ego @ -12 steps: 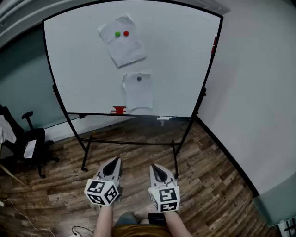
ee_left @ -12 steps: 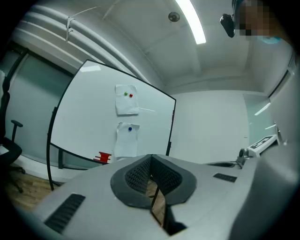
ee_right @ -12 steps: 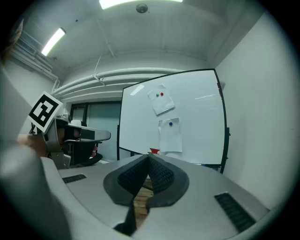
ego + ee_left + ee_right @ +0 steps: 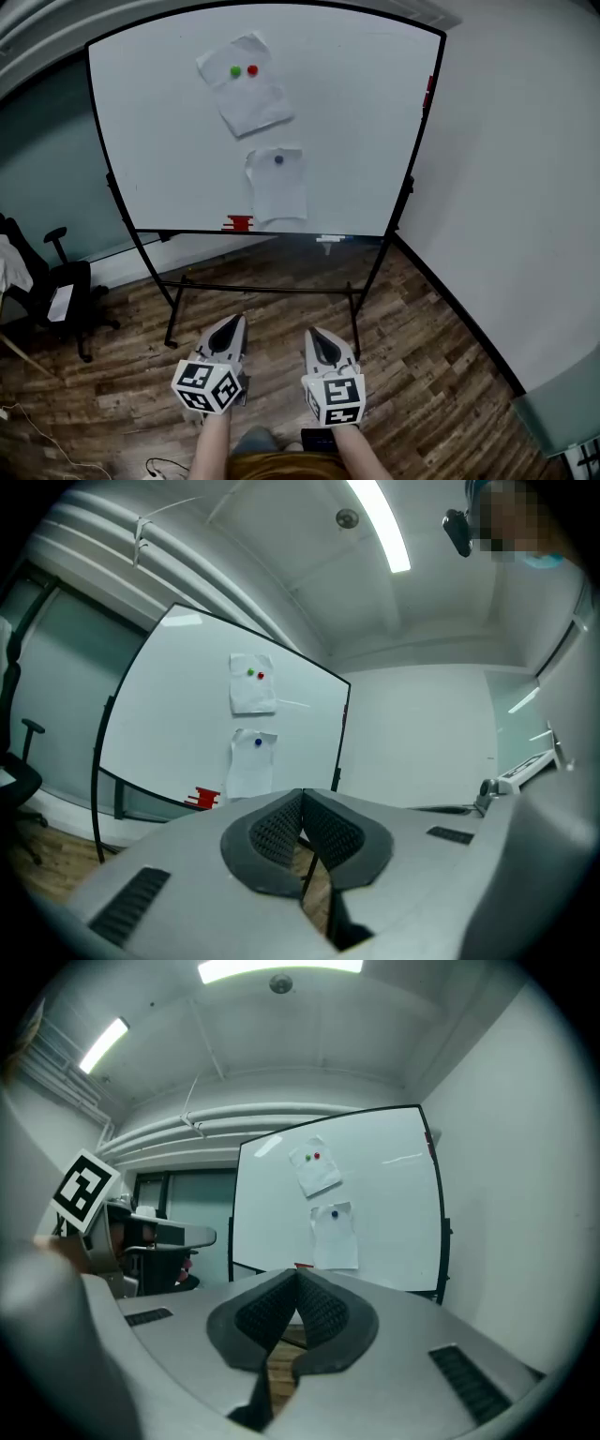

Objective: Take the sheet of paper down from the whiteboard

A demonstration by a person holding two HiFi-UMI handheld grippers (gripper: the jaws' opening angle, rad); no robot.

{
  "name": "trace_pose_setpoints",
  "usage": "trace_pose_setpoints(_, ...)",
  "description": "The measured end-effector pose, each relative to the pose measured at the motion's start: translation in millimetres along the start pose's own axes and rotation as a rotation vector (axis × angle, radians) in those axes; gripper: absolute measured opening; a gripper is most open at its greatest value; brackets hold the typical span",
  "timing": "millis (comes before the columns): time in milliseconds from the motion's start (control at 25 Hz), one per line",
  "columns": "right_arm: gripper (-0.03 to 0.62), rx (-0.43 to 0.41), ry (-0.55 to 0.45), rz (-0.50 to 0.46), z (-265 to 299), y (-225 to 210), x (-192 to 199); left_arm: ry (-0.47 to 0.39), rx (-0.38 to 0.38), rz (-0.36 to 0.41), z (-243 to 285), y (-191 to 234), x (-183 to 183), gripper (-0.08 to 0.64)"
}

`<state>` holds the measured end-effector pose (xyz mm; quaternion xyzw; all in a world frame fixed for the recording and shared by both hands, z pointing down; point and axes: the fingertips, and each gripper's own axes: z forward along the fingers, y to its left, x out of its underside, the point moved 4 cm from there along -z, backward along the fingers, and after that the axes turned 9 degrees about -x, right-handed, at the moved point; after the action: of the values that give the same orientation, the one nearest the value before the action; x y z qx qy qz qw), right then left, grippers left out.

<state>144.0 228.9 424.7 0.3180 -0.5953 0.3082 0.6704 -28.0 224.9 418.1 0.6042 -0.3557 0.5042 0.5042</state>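
1. Nearest the viewer, the left gripper (image 4: pixel 232 328) and the right gripper (image 4: pixel 316 337) are held level and side by side, low over a wood floor (image 4: pixel 422 375). Both point toward a whiteboard (image 4: pixel 159 122).
2. Both claws are clenched, pads pressed together with nothing between them.
3. The whiteboard stands on a black frame, well apart from both grippers.
4. A lower sheet of paper (image 4: pixel 278 192) hangs near the board's bottom middle, pinned at its top by a blue magnet (image 4: pixel 278 159).
5. Above it, a crumpled, tilted upper sheet of paper (image 4: pixel 251 101) is held by a green magnet (image 4: pixel 235 70) and a red magnet (image 4: pixel 252 69) side by side.
6. A red object (image 4: pixel 239 223) sits on the board's tray, just left of the lower sheet.
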Motion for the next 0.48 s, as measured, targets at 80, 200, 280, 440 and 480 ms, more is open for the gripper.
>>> trace_pose_setpoints(80,0.012,0.008,-0.030,0.025,-4,-2,-3,-0.005,0.012,0.002,-2,-3,-2,0.029)
trace_pose_setpoints(200,0.094,0.002,-0.040,0.015,-5,-1,-6,-0.010,0.018,-0.005,-3,-3,-5,0.088)
trace_pose_setpoints(280,0.121,-0.010,-0.033,0.002,-3,-1,-6,-0.023,-0.003,-0.010,-2,-1,-6,0.121)
trace_pose_setpoints(440,0.130,-0.004,-0.029,-0.006,4,-10,-5,-0.050,-0.048,0.004,6,4,-11,0.121)
trace_pose_setpoints(480,0.132,0.001,-0.030,-0.004,7,-13,-4,-0.045,-0.052,0.010,10,5,-10,0.121)
